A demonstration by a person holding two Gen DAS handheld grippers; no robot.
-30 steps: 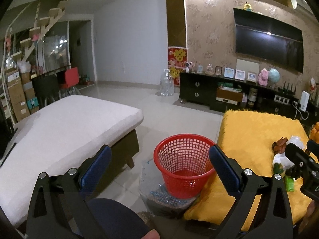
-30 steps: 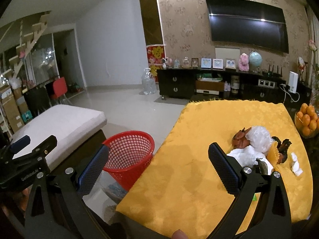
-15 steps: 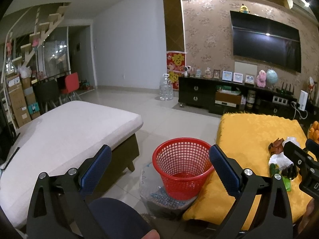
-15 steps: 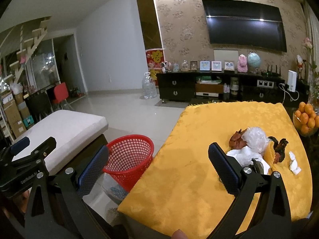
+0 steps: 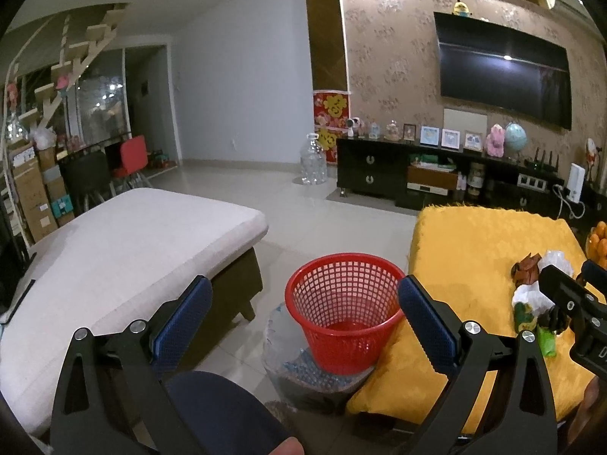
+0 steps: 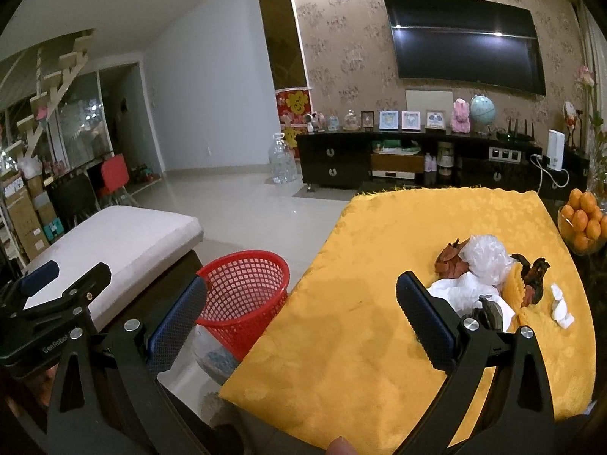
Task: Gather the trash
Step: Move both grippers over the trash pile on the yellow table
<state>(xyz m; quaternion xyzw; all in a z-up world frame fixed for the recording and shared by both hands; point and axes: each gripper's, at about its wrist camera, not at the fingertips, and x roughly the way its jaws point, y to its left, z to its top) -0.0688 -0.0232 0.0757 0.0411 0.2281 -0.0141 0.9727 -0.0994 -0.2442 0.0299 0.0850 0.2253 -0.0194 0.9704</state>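
Right wrist view shows my right gripper (image 6: 301,316) with its blue-padded fingers spread wide and nothing between them, held above the near part of the yellow tablecloth (image 6: 379,273). I judge I keep it raised and open like this so the trash pile (image 6: 489,276) is in plain sight before I commit to one piece. That pile sits at centre right of the frame, just beyond and to the right of my right-hand finger: a crumpled clear plastic wad (image 6: 485,252), brown scraps (image 6: 449,258), white paper beneath, and a small white tissue (image 6: 560,305) lying apart at the far right. None of it touches my pads.

My left gripper (image 5: 303,313) is also wide open and empty in the left wrist view, and the red basket (image 5: 343,313) shows right between its fingers at lower centre, standing on the floor beside the cloth-covered table's left edge. I judge it waits there so anything lifted has only a short carry sideways off the table. A bowl of oranges (image 6: 582,220) at the right edge is not trash.
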